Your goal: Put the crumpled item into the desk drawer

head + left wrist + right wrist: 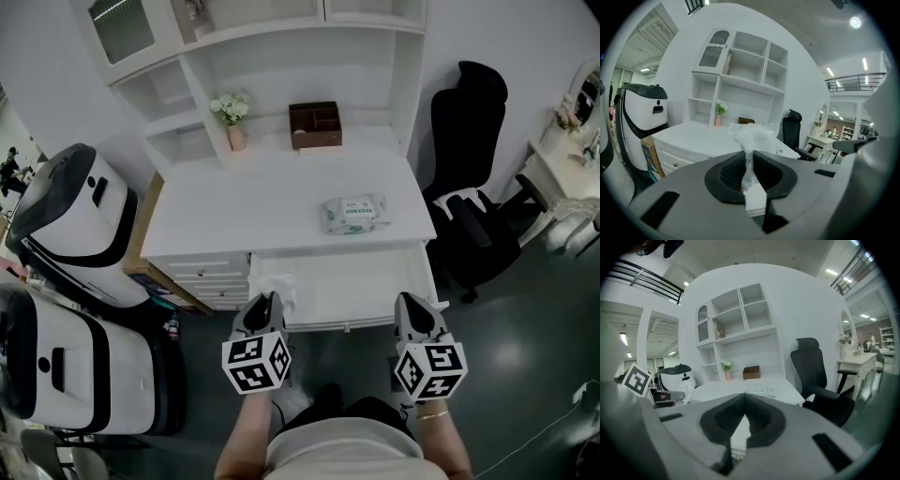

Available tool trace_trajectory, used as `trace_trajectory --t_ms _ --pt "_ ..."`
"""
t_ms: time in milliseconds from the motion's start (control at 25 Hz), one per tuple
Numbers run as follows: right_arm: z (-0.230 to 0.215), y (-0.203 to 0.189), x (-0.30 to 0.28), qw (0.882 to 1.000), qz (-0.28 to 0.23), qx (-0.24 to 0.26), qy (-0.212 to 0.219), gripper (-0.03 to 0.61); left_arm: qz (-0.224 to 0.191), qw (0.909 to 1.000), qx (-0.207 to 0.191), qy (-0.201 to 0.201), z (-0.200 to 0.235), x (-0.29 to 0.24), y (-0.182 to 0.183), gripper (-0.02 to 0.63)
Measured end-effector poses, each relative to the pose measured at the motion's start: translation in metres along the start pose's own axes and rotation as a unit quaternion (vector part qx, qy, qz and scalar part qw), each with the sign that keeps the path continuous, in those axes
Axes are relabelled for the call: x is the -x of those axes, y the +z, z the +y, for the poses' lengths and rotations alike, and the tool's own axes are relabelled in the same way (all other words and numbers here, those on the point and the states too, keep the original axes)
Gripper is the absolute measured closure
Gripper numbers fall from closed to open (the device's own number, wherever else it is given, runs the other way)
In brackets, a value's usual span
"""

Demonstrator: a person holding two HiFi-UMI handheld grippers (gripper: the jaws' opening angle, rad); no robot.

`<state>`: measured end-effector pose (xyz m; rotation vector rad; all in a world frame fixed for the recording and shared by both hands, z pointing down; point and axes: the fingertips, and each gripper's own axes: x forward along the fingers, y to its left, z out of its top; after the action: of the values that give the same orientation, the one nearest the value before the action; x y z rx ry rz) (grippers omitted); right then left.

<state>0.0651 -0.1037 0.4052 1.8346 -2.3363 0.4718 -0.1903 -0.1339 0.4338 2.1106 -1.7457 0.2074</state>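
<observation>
The crumpled item (pixel 754 133) is a wad of thin white tissue or film, and my left gripper (pixel 750 161) is shut on its lower part. In the head view that wad (pixel 284 298) hangs over the left front corner of the open desk drawer (pixel 375 281), with the left gripper (pixel 267 302) just in front of the drawer's edge. The drawer is pulled out below the middle of the white desk (pixel 244 206), and its inside looks bare. My right gripper (pixel 412 305) hovers at the drawer's right front corner. In the right gripper view its tips (pixel 744 404) meet with nothing between them.
A pack of wipes (pixel 354 214) lies on the desk. At the back stand a brown organiser (pixel 315 125) and a small flower vase (pixel 232 117). A black office chair (pixel 473 187) is close on the right. Two white-and-black machines (pixel 66 225) stand to the left.
</observation>
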Motion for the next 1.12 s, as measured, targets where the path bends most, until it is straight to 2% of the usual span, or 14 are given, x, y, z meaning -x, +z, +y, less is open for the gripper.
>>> trace_trajectory --t_ms 320,1120 --pt "0.000 0.000 -0.008 1.000 0.007 -0.001 -0.006 0.577 0.010 0.9998 -0.001 -0.017 -0.003 -0.017 0.001 0.574" --pt "-0.037 0.014 -0.058 1.000 0.005 -0.013 0.001 0.577 0.059 0.9982 -0.009 -0.005 -0.013 -0.082 -0.020 0.574"
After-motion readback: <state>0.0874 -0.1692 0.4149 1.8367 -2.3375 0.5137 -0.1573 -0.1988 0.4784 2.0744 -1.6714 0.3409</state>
